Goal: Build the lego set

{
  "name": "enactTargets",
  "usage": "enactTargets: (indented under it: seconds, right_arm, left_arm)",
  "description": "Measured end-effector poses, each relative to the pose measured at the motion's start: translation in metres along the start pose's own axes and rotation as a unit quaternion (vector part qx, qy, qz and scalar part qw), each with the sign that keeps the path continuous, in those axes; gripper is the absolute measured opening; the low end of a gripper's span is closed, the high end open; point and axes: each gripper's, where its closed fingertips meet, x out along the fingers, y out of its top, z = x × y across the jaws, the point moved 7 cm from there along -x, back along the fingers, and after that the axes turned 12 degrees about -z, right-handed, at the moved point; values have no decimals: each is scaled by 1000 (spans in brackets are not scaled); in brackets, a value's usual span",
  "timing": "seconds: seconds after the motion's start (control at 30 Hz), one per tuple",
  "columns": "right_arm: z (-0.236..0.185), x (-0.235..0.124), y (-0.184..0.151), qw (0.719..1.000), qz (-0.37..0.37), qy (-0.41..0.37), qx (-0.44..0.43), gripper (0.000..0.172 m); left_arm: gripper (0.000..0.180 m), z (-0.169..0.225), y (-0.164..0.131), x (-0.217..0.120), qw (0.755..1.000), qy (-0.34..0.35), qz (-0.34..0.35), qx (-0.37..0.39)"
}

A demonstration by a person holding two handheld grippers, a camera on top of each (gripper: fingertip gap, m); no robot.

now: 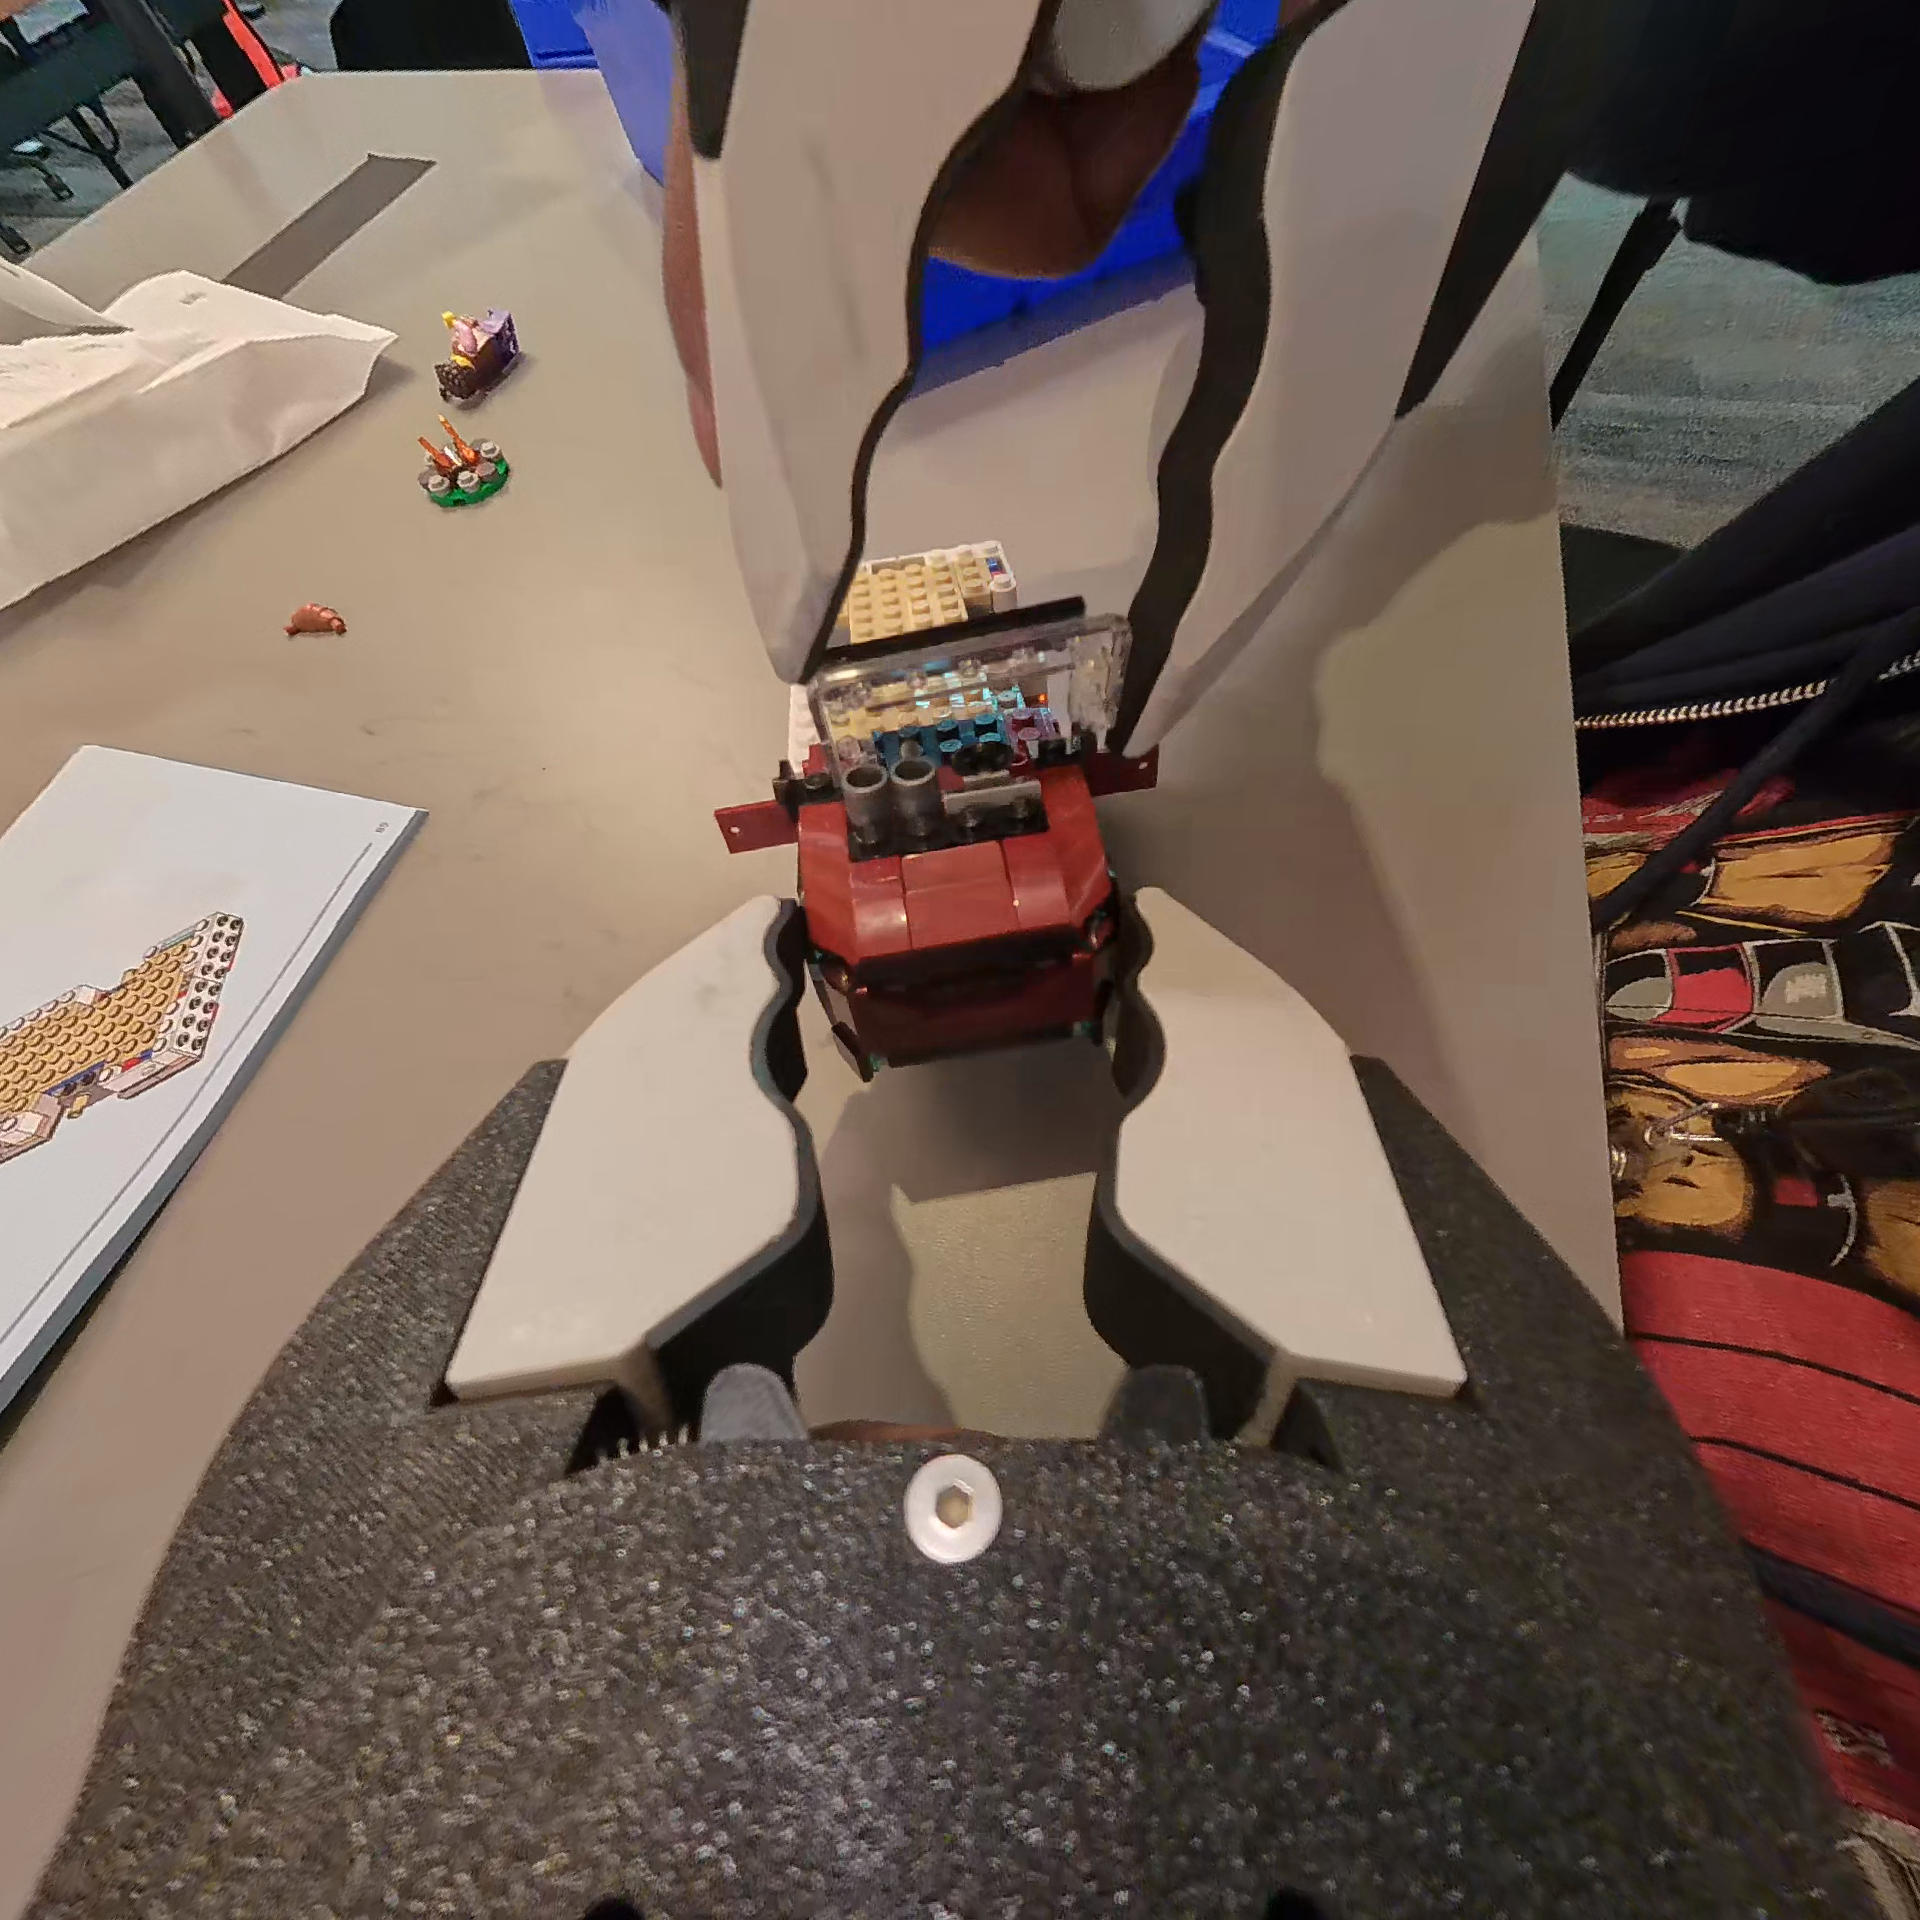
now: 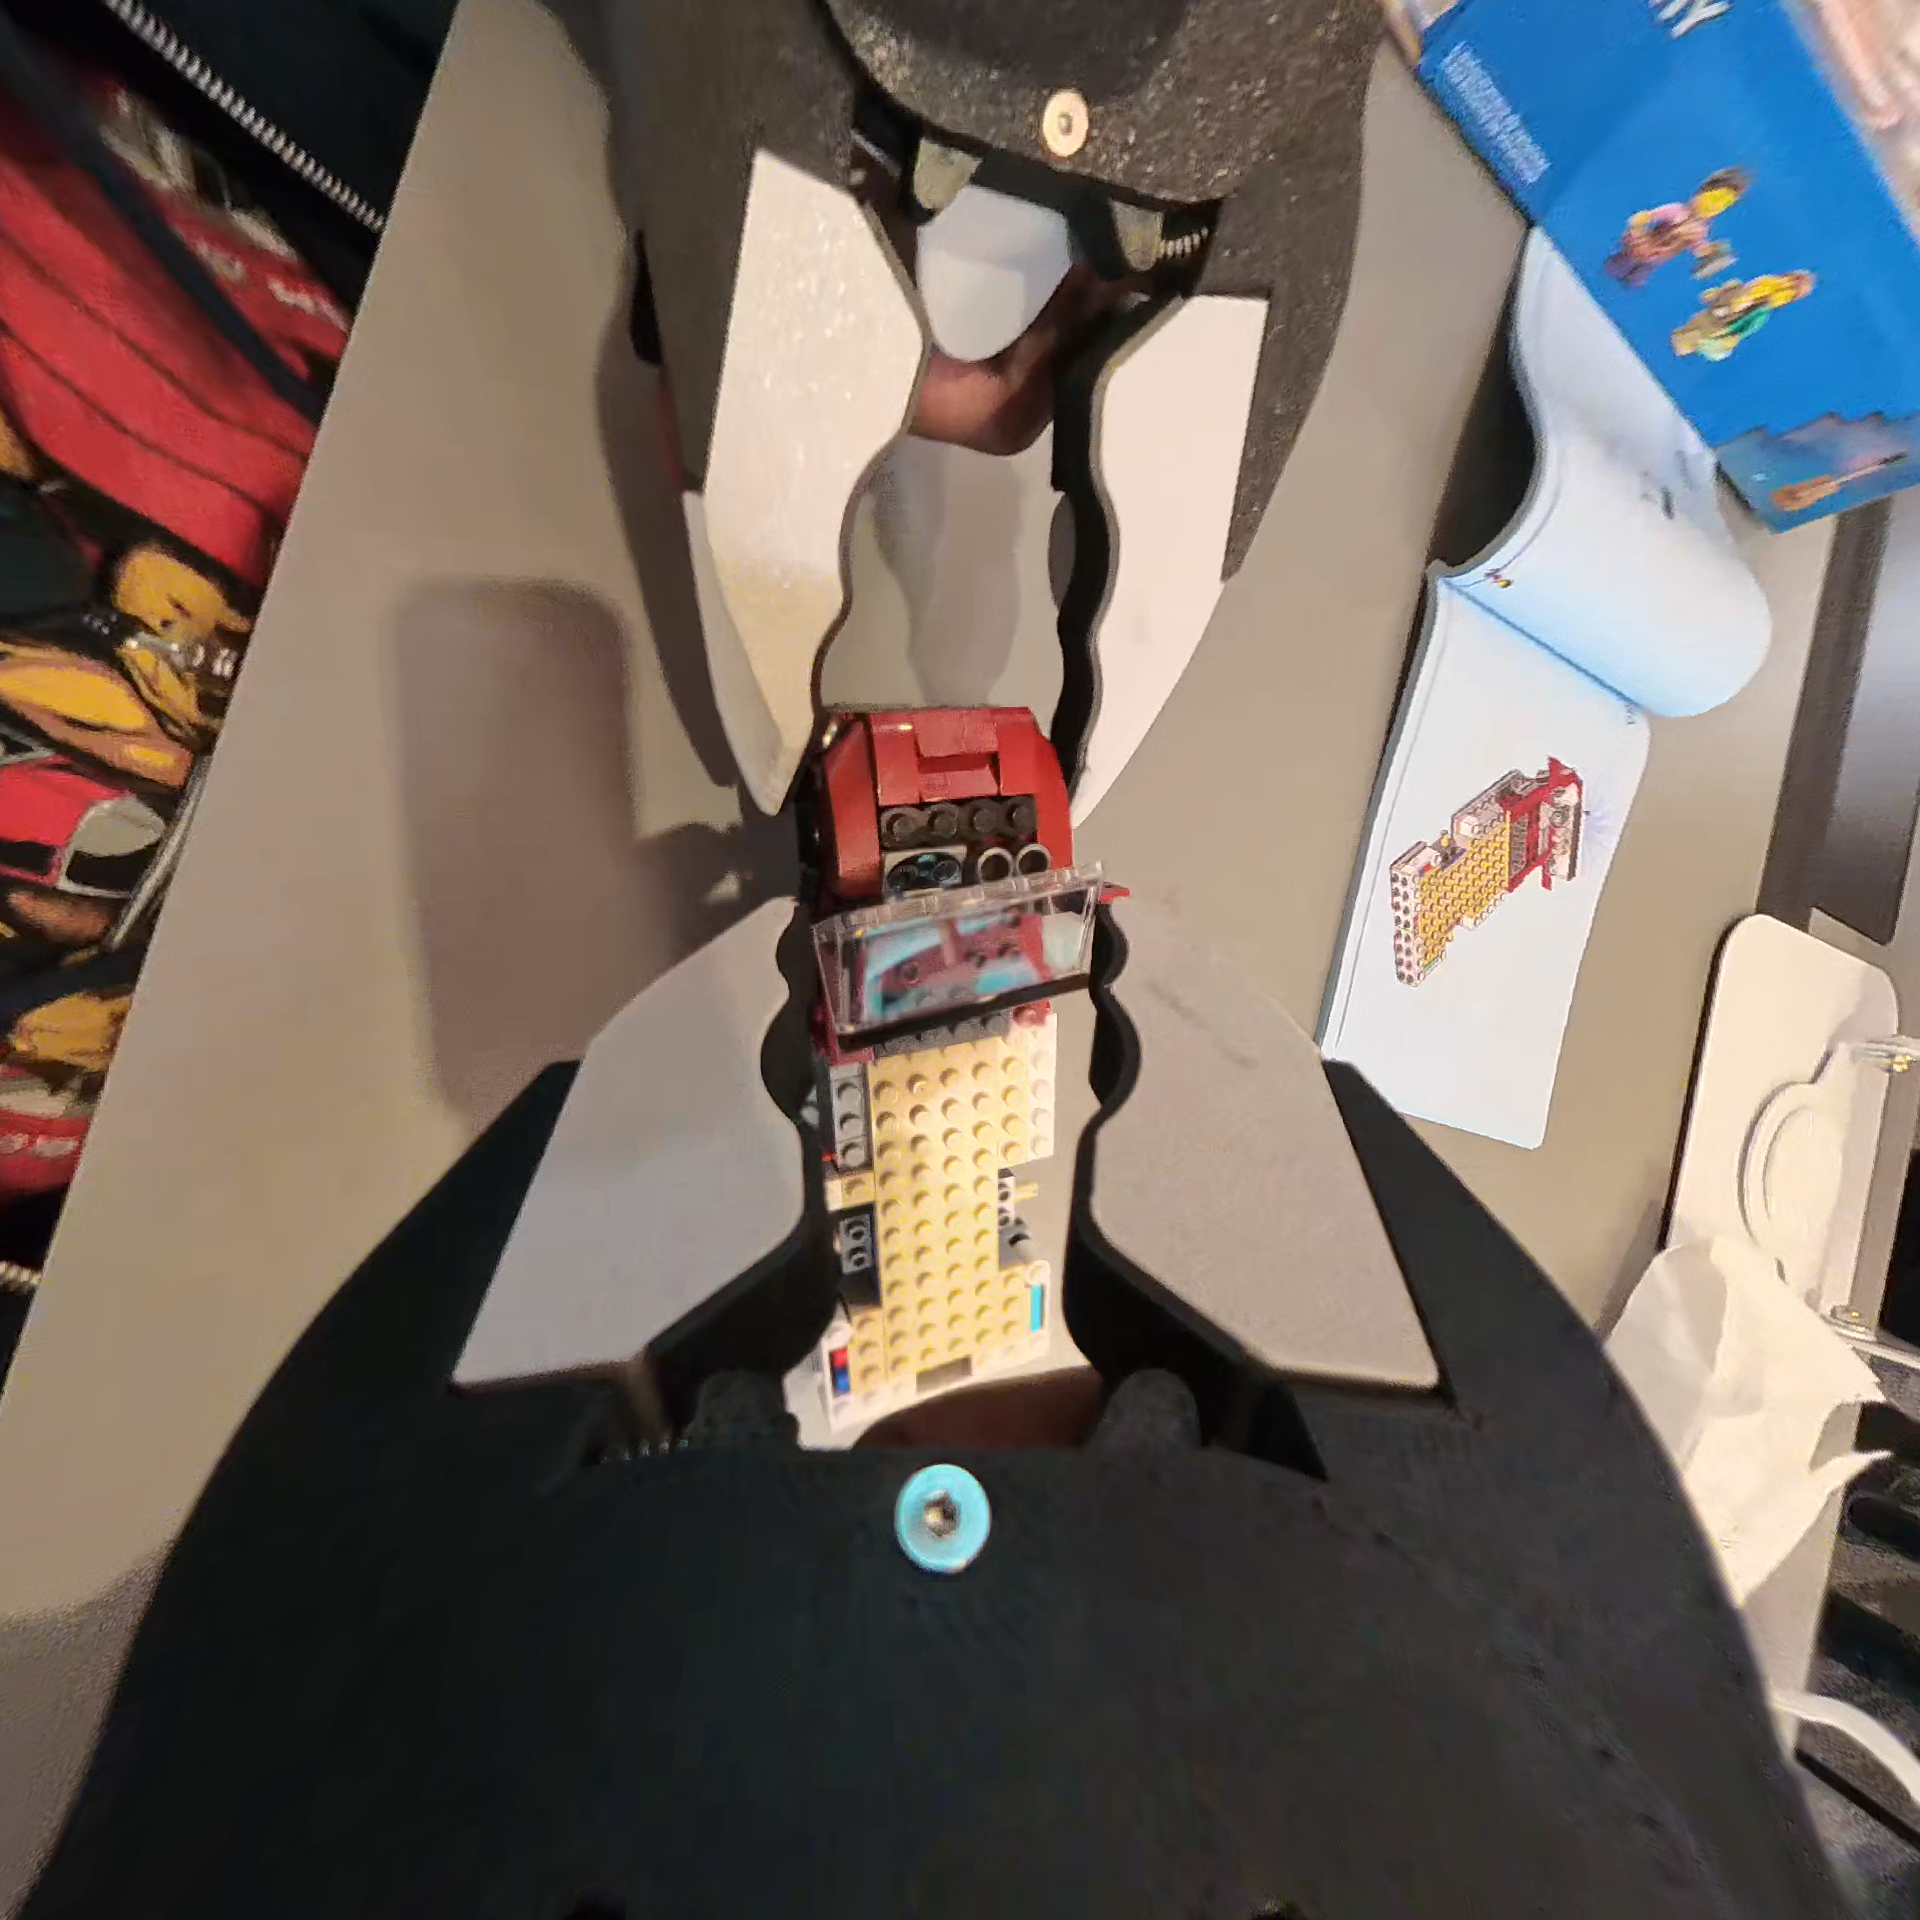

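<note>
Left tool [image 1: 961,966] squeezed onto the dark red nose of a toy brick car [image 1: 951,914] above the grey worktop [image 1: 582,675], right tool [image 2: 945,997] clamped on its clear windscreen [image 2: 956,951], picture booklet [image 2: 1475,894] nearby.

White lettering on blue box [image 2: 1662,260], right of brick vehicle [image 2: 940,1195], too blurred to read. Tiny page number on booklet [image 1: 379,828], left of vehicle.

Glossy plastic brick car [image 1: 951,914], clear windscreen [image 1: 971,686]; matt table [image 1: 520,644]; crinkled paper bag [image 1: 156,395]
</note>
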Motion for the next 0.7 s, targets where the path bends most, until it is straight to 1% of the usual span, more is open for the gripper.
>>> enactTargets:
  seconds: [0.1,0.3,0.37,0.4,0.43,0.5,0.7]
  right_arm:
    - [4,-1,0,999,-22,20,-14,51]
    - [13,-1,-1,998,-49,32,-11,50]
    - [13,2,2,998,-57,30,-16,49]
    - [13,4,4,997,-62,33,-20,44]
    - [12,5,6,997,-59,37,-22,38]
    - [11,5,10,997,-52,45,-22,35]
    - [10,7,9,998,-41,55,-9,36]
  left_arm:
    - [58,0,-1,0,1000,-2,5,-3]
    - [57,0,-3,-1,1000,-4,10,-3]
    - [57,0,-4,-1,1000,-5,10,-3]
    - [58,0,-4,-1,1000,-5,9,-2]
    - [57,0,-4,-1,1000,-5,12,-3]
    - [57,0,-5,-1,1000,-5,10,-2]
    - [57,0,-8,0,1000,-6,8,-3]
